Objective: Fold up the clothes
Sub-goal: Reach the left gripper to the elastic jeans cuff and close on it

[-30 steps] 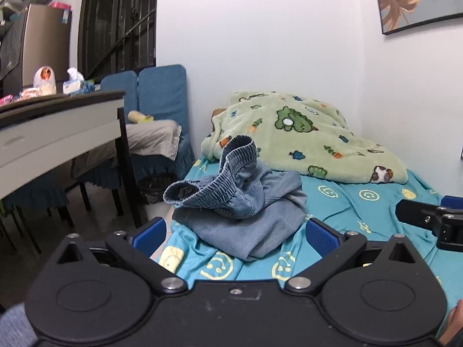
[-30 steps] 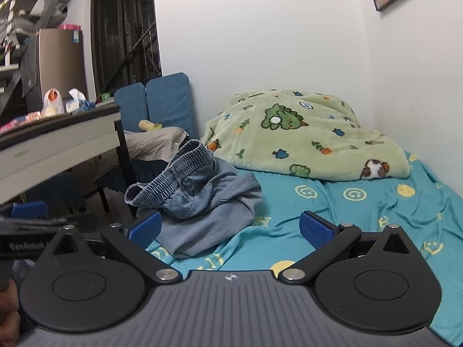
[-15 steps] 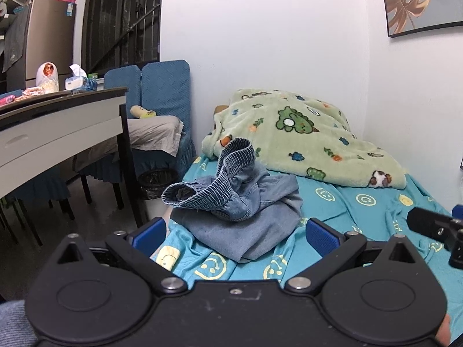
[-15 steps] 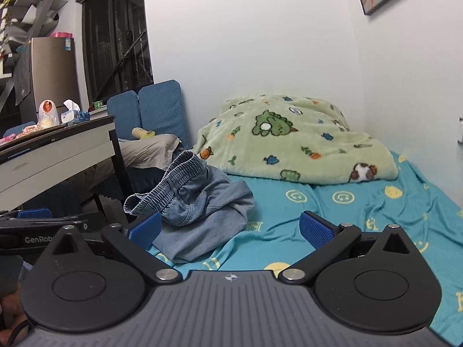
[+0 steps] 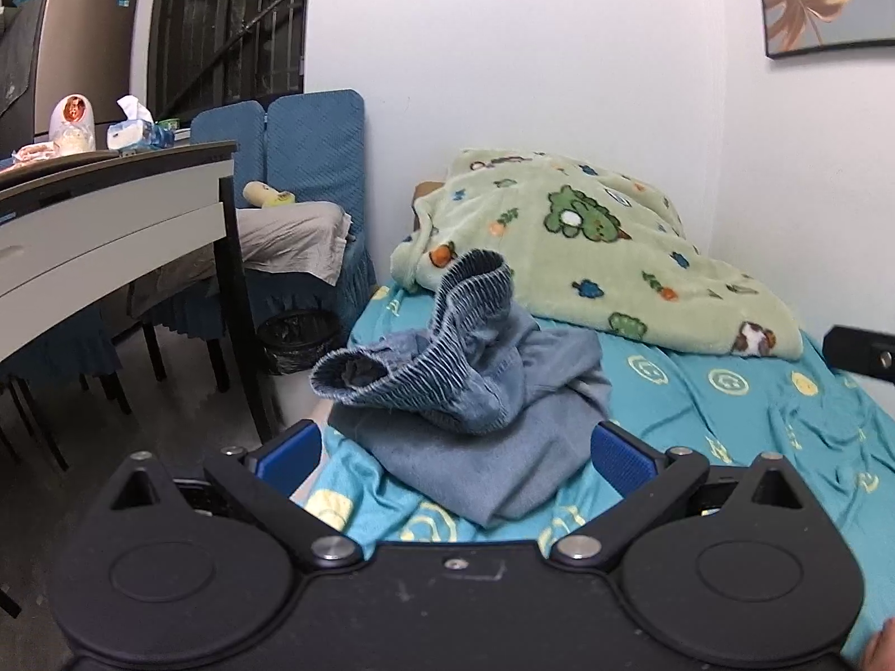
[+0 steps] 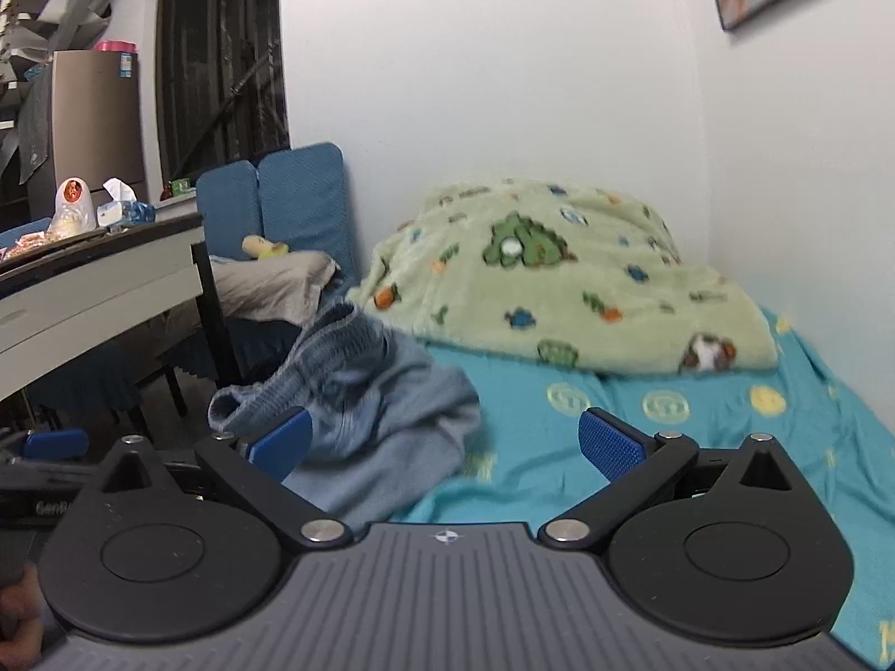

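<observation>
Two grippers here, both spread wide with nothing between the pads. Biggest thing is the bed (image 5: 727,408) in its teal smiley sheet, stretching ahead of both claws. A green cartoon blanket (image 5: 587,257) is piled at the far end against the wall. The crumpled denim shorts (image 5: 481,391) sit straight ahead of the left gripper (image 5: 456,450), near the bed's left edge, elastic waistband sticking up. From the right gripper (image 6: 444,439) they're ahead and off to the left, blurry. Only the left view shows the bin (image 5: 299,335) under the desk (image 5: 112,212); only the right view shows the left gripper's blue pad (image 6: 56,443).
</observation>
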